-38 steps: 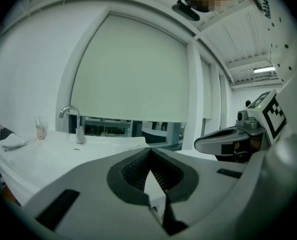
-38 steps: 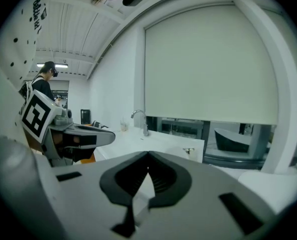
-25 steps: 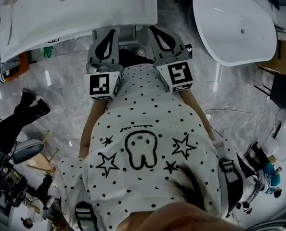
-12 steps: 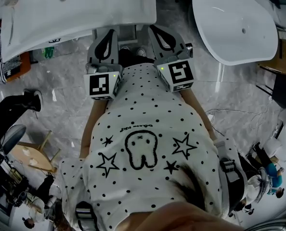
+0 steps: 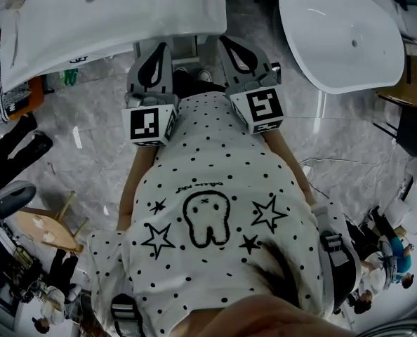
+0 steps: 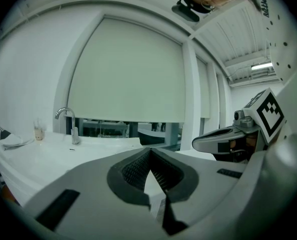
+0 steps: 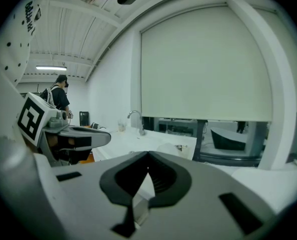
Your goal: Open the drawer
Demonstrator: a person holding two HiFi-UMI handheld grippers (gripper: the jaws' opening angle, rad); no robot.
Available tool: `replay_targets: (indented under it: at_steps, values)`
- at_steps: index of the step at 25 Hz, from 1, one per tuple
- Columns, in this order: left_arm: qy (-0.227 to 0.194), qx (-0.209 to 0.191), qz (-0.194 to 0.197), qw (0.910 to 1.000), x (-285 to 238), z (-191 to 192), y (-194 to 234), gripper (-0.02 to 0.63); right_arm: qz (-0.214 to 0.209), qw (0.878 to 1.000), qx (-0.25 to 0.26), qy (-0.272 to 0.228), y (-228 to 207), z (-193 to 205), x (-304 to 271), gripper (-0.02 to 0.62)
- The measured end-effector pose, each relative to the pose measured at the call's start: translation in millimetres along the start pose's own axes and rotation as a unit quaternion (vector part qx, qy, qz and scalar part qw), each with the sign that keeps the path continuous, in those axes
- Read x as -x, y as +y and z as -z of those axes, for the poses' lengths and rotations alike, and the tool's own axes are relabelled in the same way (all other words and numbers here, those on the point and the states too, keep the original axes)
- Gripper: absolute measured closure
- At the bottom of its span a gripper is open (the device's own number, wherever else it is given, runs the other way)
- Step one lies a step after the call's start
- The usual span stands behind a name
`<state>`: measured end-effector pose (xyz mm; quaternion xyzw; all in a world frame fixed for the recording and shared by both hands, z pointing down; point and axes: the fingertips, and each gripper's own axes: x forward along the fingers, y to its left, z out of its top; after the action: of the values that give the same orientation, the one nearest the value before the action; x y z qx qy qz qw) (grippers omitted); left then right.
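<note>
Left tool (image 5: pixel 161 48) jaws together, tips meeting, nothing between them. Right tool (image 5: pixel 227 45) is the same: jaws closed, empty. Both are held side by side in front of the person's dotted shirt (image 5: pixel 215 181), a marker cube (image 5: pixel 151 123) at the back of each. Both point roughly level at the white table (image 5: pixel 124 12) with a sink, and in the head view the tips sit near its front edge. Faucet (image 6: pixel 68 126) stands on the table, left of centre in the left gripper view, with a pale roller blind (image 6: pixel 128 74) behind it. White tub (image 5: pixel 342 41) is off to the right, on the grey marble floor (image 5: pixel 96 139). Drawer can't be made out in any view.
</note>
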<state>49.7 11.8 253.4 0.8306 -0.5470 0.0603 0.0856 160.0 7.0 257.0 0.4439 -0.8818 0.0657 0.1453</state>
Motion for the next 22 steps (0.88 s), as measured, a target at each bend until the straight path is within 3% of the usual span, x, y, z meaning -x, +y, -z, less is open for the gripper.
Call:
replay_targets:
  at_steps: [22]
  values:
    - [0.009, 0.003, -0.001, 1.0000, -1.3, 1.7, -0.7, 0.603, -0.002, 1.000, 0.002, 0.001, -1.6, 0.2, -1.1, 0.581]
